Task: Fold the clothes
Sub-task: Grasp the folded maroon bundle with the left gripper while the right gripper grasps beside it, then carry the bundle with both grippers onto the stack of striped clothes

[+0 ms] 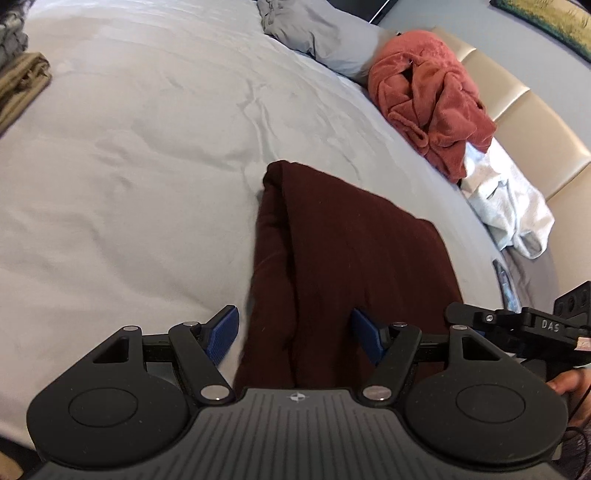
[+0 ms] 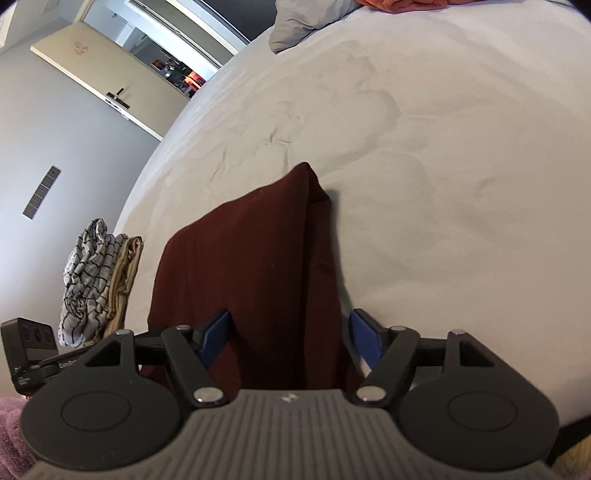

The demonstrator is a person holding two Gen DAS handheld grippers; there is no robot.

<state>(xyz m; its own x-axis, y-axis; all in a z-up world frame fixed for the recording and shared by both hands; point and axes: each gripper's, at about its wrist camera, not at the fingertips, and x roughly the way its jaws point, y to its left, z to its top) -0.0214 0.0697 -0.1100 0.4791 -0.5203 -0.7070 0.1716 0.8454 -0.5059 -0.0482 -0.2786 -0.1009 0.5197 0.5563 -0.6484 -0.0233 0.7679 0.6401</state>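
A dark maroon garment (image 1: 332, 240) lies folded into a long strip on the grey bed sheet (image 1: 129, 166). My left gripper (image 1: 293, 326) hovers over its near left edge, jaws wide and blue pads (image 1: 223, 332) clear of the cloth. In the right wrist view the same garment (image 2: 251, 258) runs away from me to a folded corner. My right gripper (image 2: 288, 326) straddles its near right edge, open, with the fabric lying between the pads but not pinched. Each gripper shows at the edge of the other's view.
A red fleece robe (image 1: 432, 99) and a white garment (image 1: 506, 206) are heaped by the beige headboard (image 1: 535, 122), next to a grey pillow (image 1: 321, 33). Folded checked and olive clothes (image 2: 92, 280) are stacked at the bed's far edge. A small flat dark item (image 1: 508, 284) lies near the white garment.
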